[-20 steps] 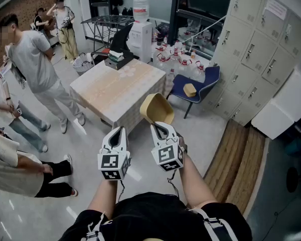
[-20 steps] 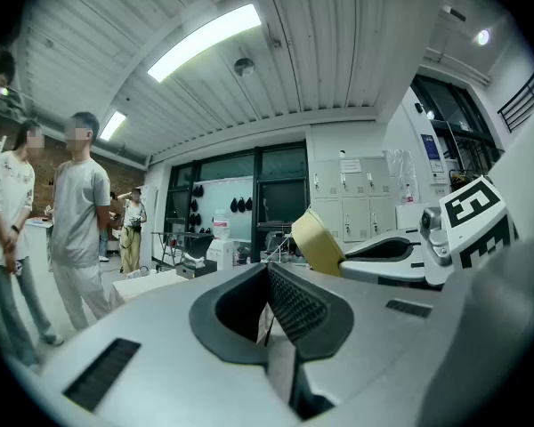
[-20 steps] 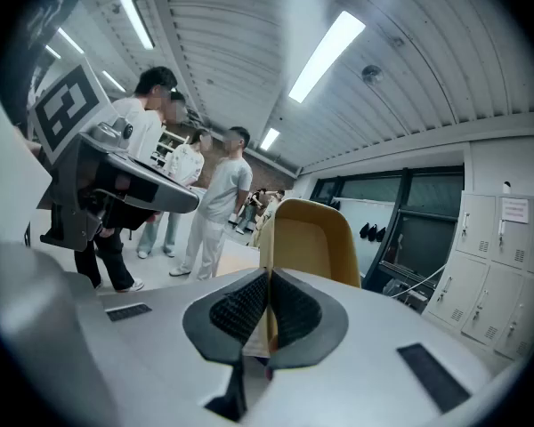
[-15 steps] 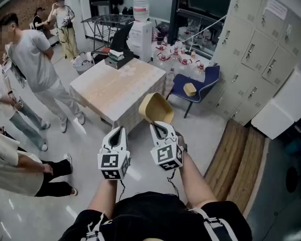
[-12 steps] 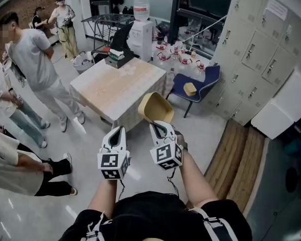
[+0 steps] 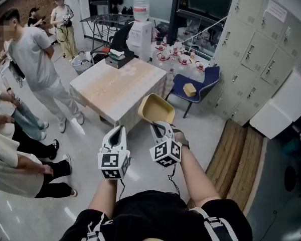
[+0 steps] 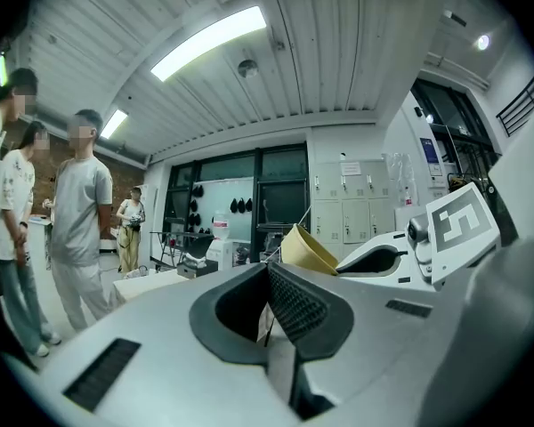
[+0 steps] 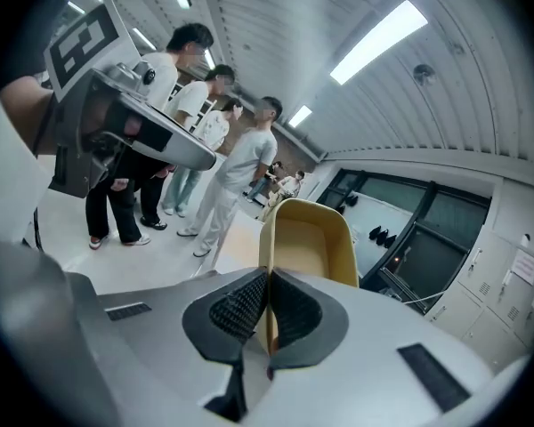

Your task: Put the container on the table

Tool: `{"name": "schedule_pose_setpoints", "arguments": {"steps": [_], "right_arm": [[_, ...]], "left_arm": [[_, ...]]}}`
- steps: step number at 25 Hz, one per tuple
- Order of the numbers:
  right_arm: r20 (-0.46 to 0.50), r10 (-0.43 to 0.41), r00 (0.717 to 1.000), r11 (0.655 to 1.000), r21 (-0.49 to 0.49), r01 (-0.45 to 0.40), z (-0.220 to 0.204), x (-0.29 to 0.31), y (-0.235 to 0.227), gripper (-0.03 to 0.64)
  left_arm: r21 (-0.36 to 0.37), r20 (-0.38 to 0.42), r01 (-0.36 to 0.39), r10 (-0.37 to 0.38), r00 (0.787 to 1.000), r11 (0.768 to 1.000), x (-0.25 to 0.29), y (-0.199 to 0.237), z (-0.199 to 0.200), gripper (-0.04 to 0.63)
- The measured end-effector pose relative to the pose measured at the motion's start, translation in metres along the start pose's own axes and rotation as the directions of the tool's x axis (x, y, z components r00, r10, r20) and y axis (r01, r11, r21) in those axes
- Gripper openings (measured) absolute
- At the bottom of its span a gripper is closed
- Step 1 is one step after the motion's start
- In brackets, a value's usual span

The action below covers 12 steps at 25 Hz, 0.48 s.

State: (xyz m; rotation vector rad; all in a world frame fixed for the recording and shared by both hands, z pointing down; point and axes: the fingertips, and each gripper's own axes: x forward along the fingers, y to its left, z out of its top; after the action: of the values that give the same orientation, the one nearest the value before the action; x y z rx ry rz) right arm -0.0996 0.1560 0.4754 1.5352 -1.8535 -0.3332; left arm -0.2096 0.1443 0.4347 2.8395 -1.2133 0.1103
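Note:
The container [image 6: 157, 109] is a tan, rounded-rectangle tub, held in the air near the table's near corner. My right gripper [image 6: 161, 126] is shut on its near rim; in the right gripper view the rim of the tub [image 8: 308, 243] sits pinched between the black pads. The table [image 6: 118, 87] has a pale wood-patterned top and stands ahead, a little to the left. My left gripper [image 6: 117, 131] hovers beside the right one with its jaws together and nothing in them. In the left gripper view the container [image 7: 308, 252] shows to the right, past the closed pads.
A black box with stacked items [image 6: 119, 58] sits on the table's far corner. Several people [image 6: 34, 64] stand at the left. A blue chair [image 6: 195, 88] stands right of the table, grey lockers [image 6: 258, 54] beyond it, a water dispenser [image 6: 140, 34] behind.
The container has tilted slightly flatter in my right gripper and shifted a touch right. The people at the left have moved about. My left gripper has stayed put.

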Motion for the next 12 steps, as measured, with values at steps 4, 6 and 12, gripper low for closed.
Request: {"name": "schedule_pose_setpoints", "arguments": {"steps": [4,6,12], "right_arm": [[-0.022,-0.011,1.000,1.000,-0.007,0.011,0.005,0.010,0.011,0.028],[-0.027,-0.016,0.999,1.000,-0.009,0.016,0.007,0.015,0.015,0.028],[-0.032,-0.016,0.999,1.000,-0.018,0.015,0.009,0.033,0.019,0.028]], "left_arm": [[0.000,0.005,0.017,-0.017,1.000,1.000,-0.005,0.016,-0.004,0.011],[0.005,0.010,0.022,-0.022,1.000,1.000,-0.007,0.022,-0.006,0.012],[0.000,0.017,0.026,-0.026,1.000,1.000,0.003,0.039,-0.010,0.012]]}}
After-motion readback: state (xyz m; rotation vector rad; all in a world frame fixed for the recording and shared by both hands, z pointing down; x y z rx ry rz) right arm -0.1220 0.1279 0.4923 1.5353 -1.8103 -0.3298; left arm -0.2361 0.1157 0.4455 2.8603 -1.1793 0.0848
